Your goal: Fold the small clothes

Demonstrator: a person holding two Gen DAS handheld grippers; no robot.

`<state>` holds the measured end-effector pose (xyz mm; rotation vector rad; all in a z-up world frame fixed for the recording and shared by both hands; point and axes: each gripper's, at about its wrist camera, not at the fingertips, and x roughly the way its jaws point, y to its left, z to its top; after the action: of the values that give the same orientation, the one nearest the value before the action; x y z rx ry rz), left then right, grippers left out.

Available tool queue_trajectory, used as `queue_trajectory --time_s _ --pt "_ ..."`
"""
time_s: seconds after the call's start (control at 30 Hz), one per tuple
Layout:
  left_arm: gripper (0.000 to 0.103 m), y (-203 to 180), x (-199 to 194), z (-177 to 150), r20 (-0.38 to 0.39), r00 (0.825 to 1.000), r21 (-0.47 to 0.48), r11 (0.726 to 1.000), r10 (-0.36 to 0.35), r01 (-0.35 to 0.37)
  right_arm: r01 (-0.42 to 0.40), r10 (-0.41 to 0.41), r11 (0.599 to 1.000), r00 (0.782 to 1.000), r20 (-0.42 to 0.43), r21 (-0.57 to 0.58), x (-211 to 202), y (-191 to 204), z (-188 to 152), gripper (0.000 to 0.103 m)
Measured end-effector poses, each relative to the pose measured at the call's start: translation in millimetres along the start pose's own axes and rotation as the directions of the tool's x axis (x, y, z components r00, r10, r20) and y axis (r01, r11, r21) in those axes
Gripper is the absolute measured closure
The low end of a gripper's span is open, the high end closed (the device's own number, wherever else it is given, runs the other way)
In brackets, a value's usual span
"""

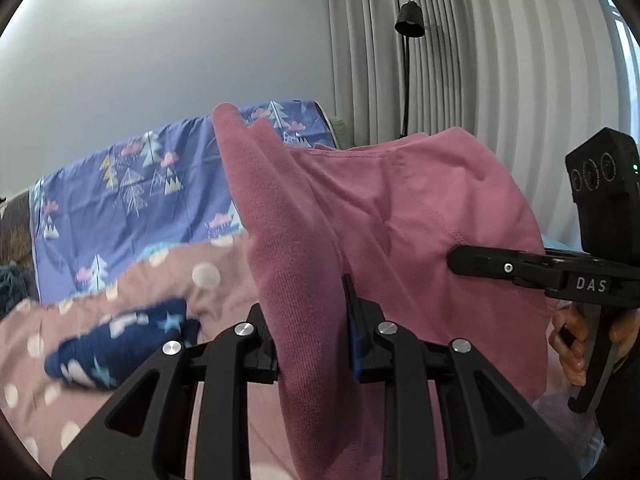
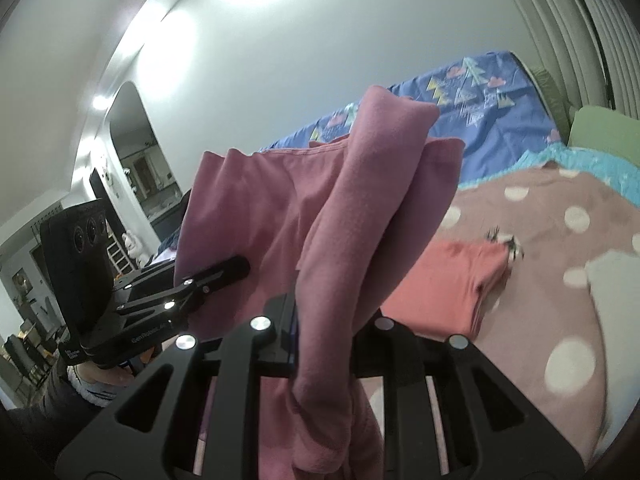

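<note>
Pinched between our left tongs (image 1: 314, 320) is a bunched fold of the pink garment (image 1: 380, 208), and our right tongs (image 2: 326, 320) clamp another gathered fold of it. We judge we hold it this way, lifted off the bed (image 2: 560, 280) at two points, to spread it and find its shape before laying it down to fold. Its cloth rises above each pair of tongs and drapes down between them, spanning from one to the other. Further out on the dotted bedcover lie a folded coral garment (image 2: 448, 288) and a navy star-printed garment (image 1: 120, 344), well apart from what we hold. Behind runs a blue tree-printed sheet (image 1: 132, 184).
</note>
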<state>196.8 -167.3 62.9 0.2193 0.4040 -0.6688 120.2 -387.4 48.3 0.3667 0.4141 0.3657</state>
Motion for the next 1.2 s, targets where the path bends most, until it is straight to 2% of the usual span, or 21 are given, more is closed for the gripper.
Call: queue_trajectory --time_s 0.13,0.33,0.47,0.6,0.8,0.87,0.9,0.93,0.97,1.0,1.07,1.13,1.17,1.2 --pt "0.078 -0.6 30.5 32.9 0.018 0.999 0.047 0.998 0.036 -0.037 0.038 -0.038 0.999 0.999 0.018 0.002 17.6 -19.1 36.1 0.086" --pt "0.078 -12.2 77.4 67.7 0.023 0.994 0.158 0.981 0.110 -0.113 0.097 -0.098 0.995 0.994 0.045 0.023 43.7 -50.0 68.4 0.086" --pt "0.078 -10.8 107.1 81.6 0.018 0.990 0.190 0.971 0.142 -0.143 0.099 -0.103 0.992 0.993 0.052 0.077 63.5 -75.4 79.8 0.086" --pt "0.078 -8.6 137.8 79.3 0.021 0.984 0.197 0.964 0.178 -0.178 0.099 -0.106 0.987 0.993 0.050 0.128 86.6 -98.5 81.2 0.086" --pt "0.077 3.3 192.6 65.3 -0.029 0.975 0.218 0.954 0.218 -0.207 0.115 -0.119 0.977 0.993 0.014 0.180 130.3 -129.0 66.4 0.086" --pt "0.072 10.6 215.0 55.5 -0.049 0.969 0.220 0.949 0.240 -0.224 0.119 -0.123 0.975 0.992 0.007 0.187 147.6 -142.6 60.1 0.085" --pt "0.059 15.5 228.0 48.2 -0.067 0.961 0.222 0.943 0.270 -0.249 0.152 -0.154 0.973 0.988 -0.001 0.171 157.0 -148.9 55.3 0.081" --pt "0.050 19.7 237.4 42.5 -0.081 0.949 0.226 0.933 0.303 -0.279 0.206 -0.206 0.966 0.978 -0.016 0.157 164.8 -154.4 49.8 0.063" --pt "0.049 26.1 248.6 31.6 -0.101 0.931 0.226 0.920 0.350 -0.321 0.262 -0.260 0.952 0.965 -0.036 0.156 171.7 -161.5 43.2 0.050" --pt "0.048 31.5 255.2 23.8 -0.118 0.923 0.219 0.916 0.367 -0.336 0.309 -0.303 0.935 0.951 -0.063 0.172 177.6 -171.6 33.4 0.040" --pt "0.048 47.4 268.3 -1.5 -0.200 0.914 0.170 0.931 0.353 -0.322 0.330 -0.305 0.913 0.942 -0.136 0.238 186.1 -196.1 2.8 0.042" --pt "0.048 56.0 276.0 -29.7 -0.288 0.915 0.127 0.958 0.284 -0.257 0.346 -0.301 0.900 0.934 -0.194 0.265 190.2 -209.7 -20.1 0.044" --pt "0.048 57.6 280.2 -44.0 -0.323 0.910 0.126 0.964 0.261 -0.232 0.346 -0.291 0.889 0.932 -0.213 0.299 189.9 -214.6 -29.3 0.044" --pt "0.047 54.9 281.1 -61.6 -0.336 0.903 0.145 0.962 0.268 -0.231 0.342 -0.282 0.885 0.934 -0.220 0.317 190.0 -216.1 -31.9 0.044"
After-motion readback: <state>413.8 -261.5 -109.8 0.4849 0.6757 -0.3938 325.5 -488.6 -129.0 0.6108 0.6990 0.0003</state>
